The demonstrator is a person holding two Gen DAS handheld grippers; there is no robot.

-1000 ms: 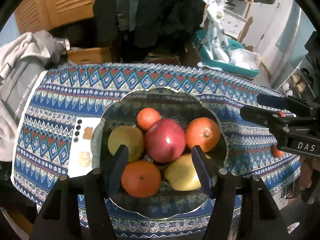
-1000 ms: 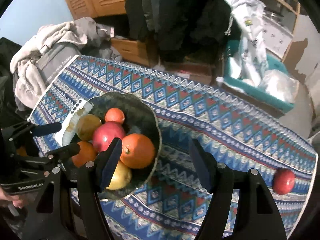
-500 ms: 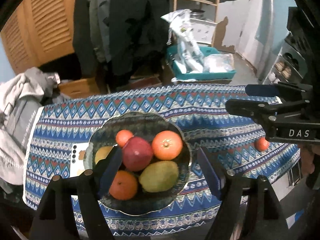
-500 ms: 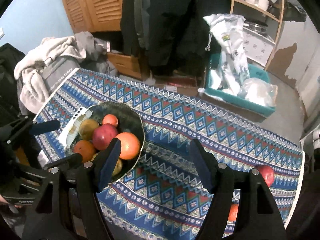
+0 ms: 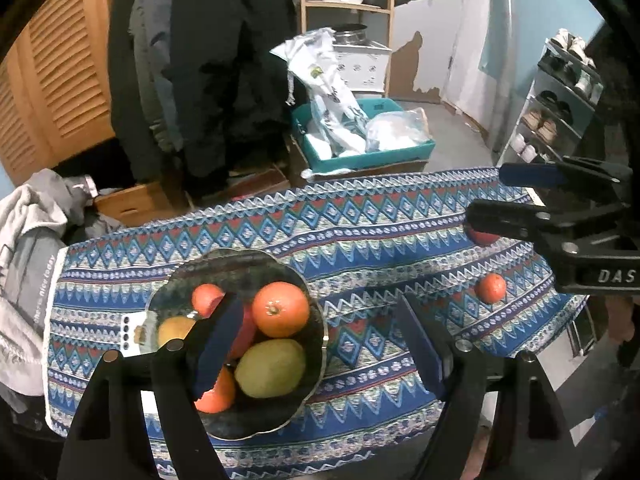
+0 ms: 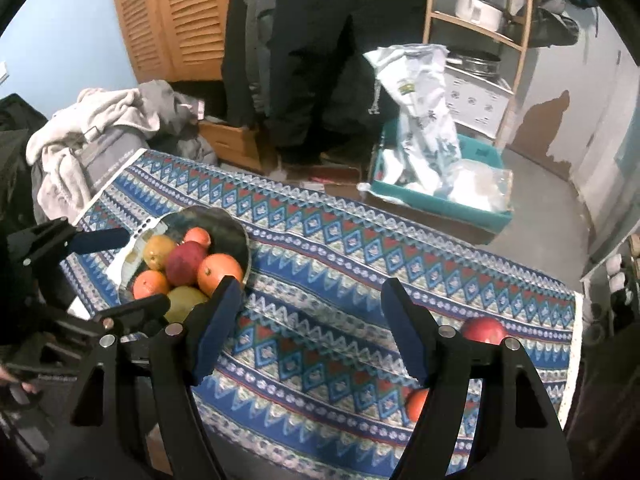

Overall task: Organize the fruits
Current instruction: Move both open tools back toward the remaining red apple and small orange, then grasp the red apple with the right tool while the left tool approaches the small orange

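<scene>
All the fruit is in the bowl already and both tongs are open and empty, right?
Not all. Both tongs are open and empty, but the right wrist view shows a red apple and a small orange on the tablecloth, outside the bowl.

Bowl (image 5: 316,336) holds 6 fruits; apple (image 6: 484,330) and orange (image 5: 491,288) lie apart.

I work in a lived-in home, in a room used for storage. Dark coats (image 6: 320,40) hang beside louvred wooden doors (image 6: 172,16). A wooden shelf (image 5: 344,0) carries cooking pots. A shoe rack (image 5: 560,96) holds footwear. Laundry (image 6: 84,120) is heaped beside the table's patterned cloth (image 6: 360,272).
</scene>
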